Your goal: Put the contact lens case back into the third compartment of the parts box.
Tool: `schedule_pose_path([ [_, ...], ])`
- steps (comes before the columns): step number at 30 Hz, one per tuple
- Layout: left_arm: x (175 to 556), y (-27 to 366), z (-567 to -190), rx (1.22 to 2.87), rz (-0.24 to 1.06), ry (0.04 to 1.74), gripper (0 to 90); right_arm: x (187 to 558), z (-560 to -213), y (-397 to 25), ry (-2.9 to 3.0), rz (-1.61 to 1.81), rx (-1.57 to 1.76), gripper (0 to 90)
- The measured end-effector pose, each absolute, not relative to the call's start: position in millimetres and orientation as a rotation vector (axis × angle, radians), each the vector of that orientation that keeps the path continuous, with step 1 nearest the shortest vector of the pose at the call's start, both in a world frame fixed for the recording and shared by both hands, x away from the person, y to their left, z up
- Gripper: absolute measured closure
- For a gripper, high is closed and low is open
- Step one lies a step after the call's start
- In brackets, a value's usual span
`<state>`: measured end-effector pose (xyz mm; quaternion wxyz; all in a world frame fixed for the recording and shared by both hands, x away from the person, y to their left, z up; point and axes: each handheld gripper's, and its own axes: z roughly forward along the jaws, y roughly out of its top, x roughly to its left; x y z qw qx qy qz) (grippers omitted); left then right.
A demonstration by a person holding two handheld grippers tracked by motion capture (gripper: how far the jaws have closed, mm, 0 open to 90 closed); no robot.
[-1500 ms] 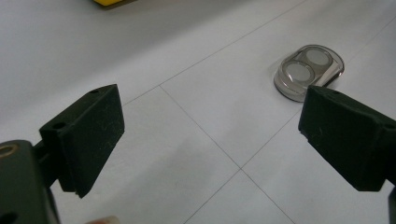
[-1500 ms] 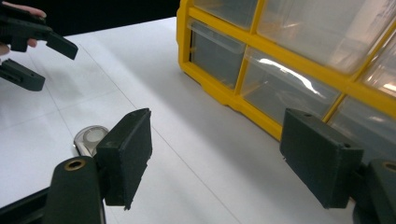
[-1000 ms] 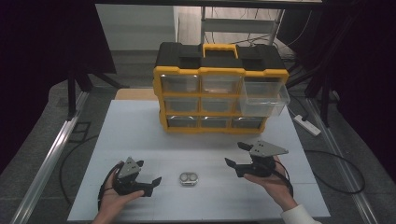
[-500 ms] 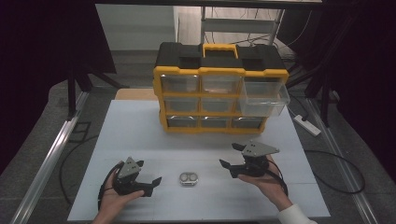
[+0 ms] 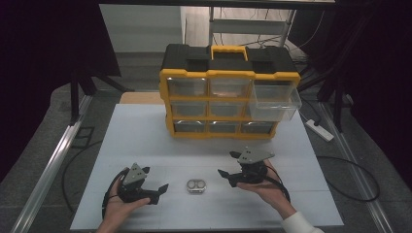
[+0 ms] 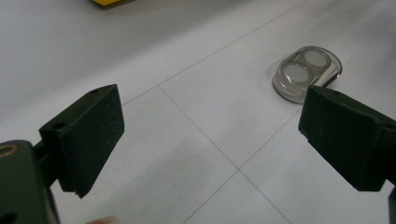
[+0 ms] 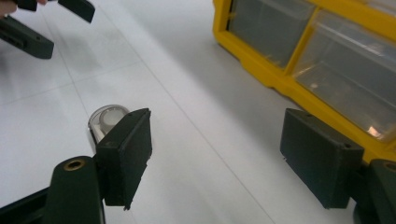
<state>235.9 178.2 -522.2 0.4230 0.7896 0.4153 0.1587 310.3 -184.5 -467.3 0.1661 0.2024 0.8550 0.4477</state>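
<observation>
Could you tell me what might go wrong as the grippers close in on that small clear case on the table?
1. The clear case is low, rounded and smooth, lying flat on the white table; the fingers could skid it away rather than grip it.
2. The left gripper and right gripper, both open, flank it from opposite sides and may collide.
3. The pulled-out drawer of the yellow organizer juts forward, so a lifted arm might knock it.
</observation>
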Motion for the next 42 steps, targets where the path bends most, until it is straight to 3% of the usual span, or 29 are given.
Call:
schedule_pose_path([
  [42,235.6,179.1,-520.1,1.974,0.413,1.04,7.3,307.0,-481.2,-125.5,2.649,1.145,0.396,23.9],
])
